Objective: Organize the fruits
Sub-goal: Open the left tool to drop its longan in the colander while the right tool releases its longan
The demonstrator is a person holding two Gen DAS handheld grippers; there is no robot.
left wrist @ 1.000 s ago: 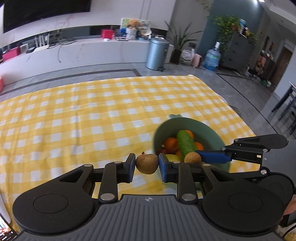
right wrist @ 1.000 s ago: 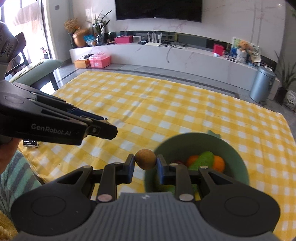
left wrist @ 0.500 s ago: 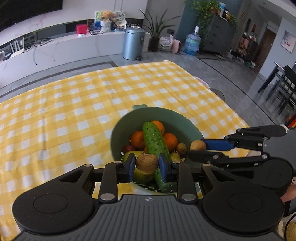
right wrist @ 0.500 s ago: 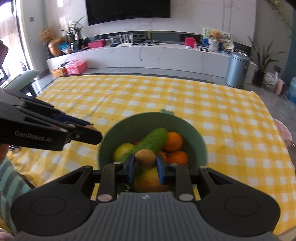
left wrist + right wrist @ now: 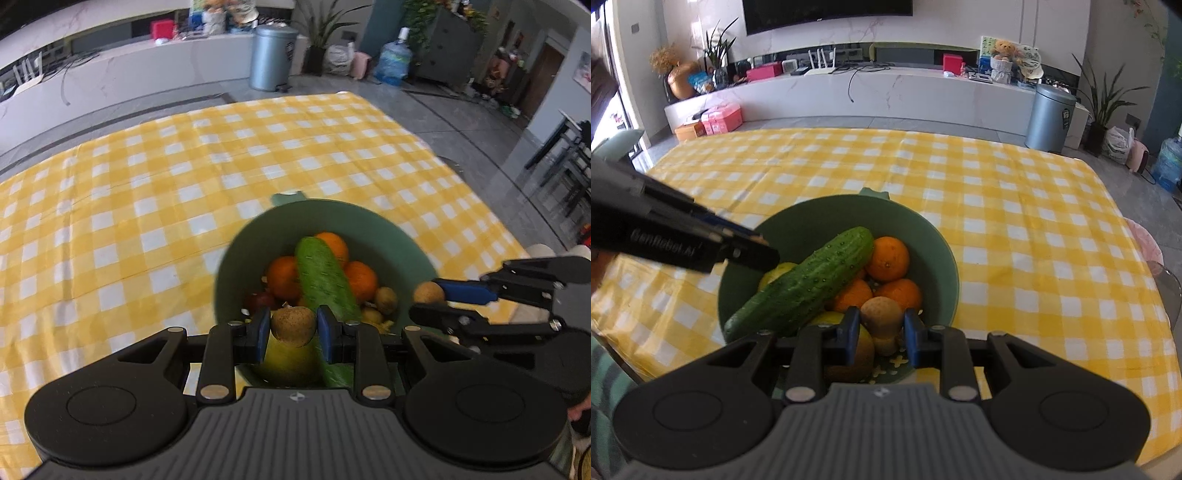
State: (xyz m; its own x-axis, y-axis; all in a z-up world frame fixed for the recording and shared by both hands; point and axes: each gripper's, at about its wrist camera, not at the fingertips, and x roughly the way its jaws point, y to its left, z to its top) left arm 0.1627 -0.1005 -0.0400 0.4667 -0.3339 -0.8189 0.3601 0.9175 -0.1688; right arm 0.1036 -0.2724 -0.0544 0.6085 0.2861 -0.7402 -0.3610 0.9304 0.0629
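The left gripper (image 5: 293,328) has its jaws closed narrow on a small brown fruit (image 5: 293,325), pinched between the blue pads above the green bowl (image 5: 236,266) at its 6 o'clock rim. The right gripper (image 5: 879,328) likewise clamps a second small brown fruit (image 5: 881,318), held over the bowl's 5 o'clock side. Inside the bowl lie a cucumber (image 5: 809,280), oranges (image 5: 888,258) and a yellow-green fruit (image 5: 775,271). The bowl sits on the yellow-checked worktop (image 5: 1015,221). In the left view the right gripper enters from 3 o'clock.

Cucumber (image 5: 325,280) lower end hidden behind left gripper (image 5: 293,330)
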